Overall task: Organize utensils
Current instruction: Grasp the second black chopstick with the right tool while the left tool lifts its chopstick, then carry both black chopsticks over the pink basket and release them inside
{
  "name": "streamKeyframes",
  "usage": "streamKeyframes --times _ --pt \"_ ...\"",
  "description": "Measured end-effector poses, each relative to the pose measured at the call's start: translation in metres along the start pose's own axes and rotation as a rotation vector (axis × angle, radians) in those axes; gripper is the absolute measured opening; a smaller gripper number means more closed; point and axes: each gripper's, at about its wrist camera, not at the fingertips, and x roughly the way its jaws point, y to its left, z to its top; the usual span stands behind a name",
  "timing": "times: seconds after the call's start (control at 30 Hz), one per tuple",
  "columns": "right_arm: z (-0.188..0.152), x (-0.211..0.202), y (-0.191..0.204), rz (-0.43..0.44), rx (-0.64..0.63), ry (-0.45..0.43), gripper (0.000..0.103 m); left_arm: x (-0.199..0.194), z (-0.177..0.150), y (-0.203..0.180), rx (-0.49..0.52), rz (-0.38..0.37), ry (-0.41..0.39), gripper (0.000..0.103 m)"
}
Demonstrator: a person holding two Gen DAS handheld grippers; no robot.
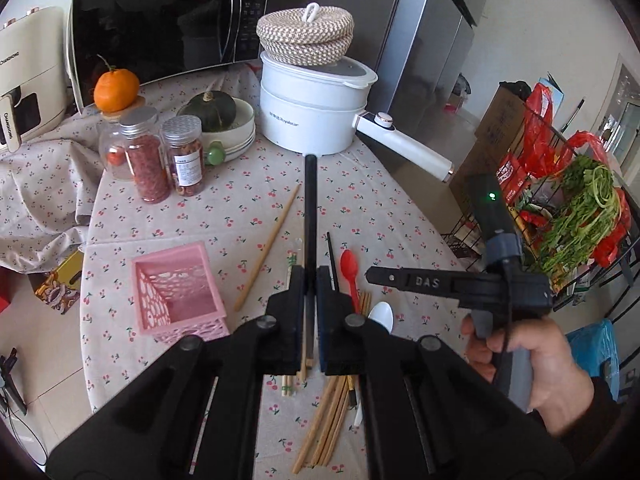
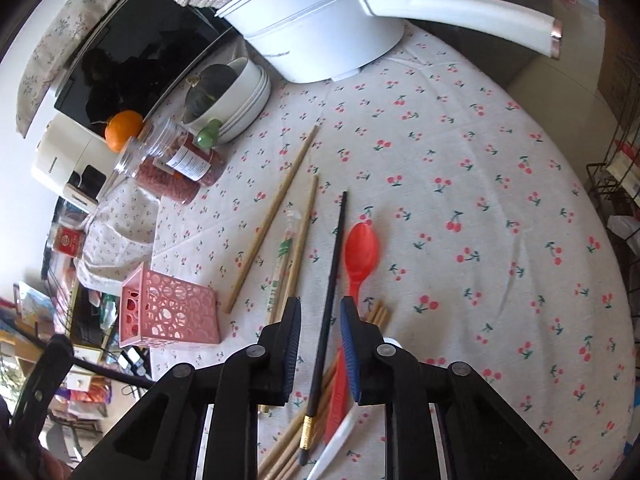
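My left tool (image 1: 311, 280) clamps a black chopstick (image 1: 310, 200), tip toward 12 o'clock, for the pink basket (image 1: 176, 292) at 9. Right tool (image 2: 320, 312) straddles another black chopstick (image 2: 330, 300), jaws narrow, untouching.

The left wrist view rides above the table, looking forward and down along the left gripper (image 1: 311, 280) toward the white pot (image 1: 312, 112) and microwave (image 1: 160, 28) at the far edge; the right gripper (image 1: 374, 276) shows at its right side. The right wrist view sits lower and nearer the cloth, tilted, facing down along the right gripper (image 2: 320, 312). Both share the pink basket (image 1: 176, 292) (image 2: 168, 312), red spoon (image 1: 349, 266) (image 2: 360, 248), scattered chopsticks (image 1: 268, 246) (image 2: 272, 220), jars (image 1: 164, 156) (image 2: 176, 164) and pot (image 2: 320, 24).
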Motion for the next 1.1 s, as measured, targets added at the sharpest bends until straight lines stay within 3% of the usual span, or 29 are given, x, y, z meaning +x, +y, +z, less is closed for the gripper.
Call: streamKeyframes --times 0.1,0.33,0.5,0.67,0.83,1.1 --pt "0.006 0.022 0.01 -0.047 -0.024 0.027 0.015 -0.011 -0.011 0.018 -0.035 0.001 -0.058 0.006" --pt "0.014 0.059 0.017 -0.126 -0.044 0.089 0.014 -0.028 -0.018 0.046 -0.076 -0.016 -0.052 0.006" --pt "0.016 0.08 0.02 -0.244 -0.074 0.128 0.014 -0.03 -0.022 0.053 -0.083 -0.018 -0.042 0.006" --pt "0.013 0.084 0.03 -0.312 -0.145 0.111 0.008 -0.033 -0.022 0.058 -0.092 -0.003 -0.038 0.006" --pt "0.007 0.056 0.043 -0.212 -0.167 0.064 0.006 -0.062 -0.018 0.055 -0.077 -0.015 -0.117 0.006" --pt "-0.011 -0.028 0.072 -0.058 -0.22 -0.134 0.006 -0.122 -0.008 0.056 -0.056 0.026 -0.394 0.006"
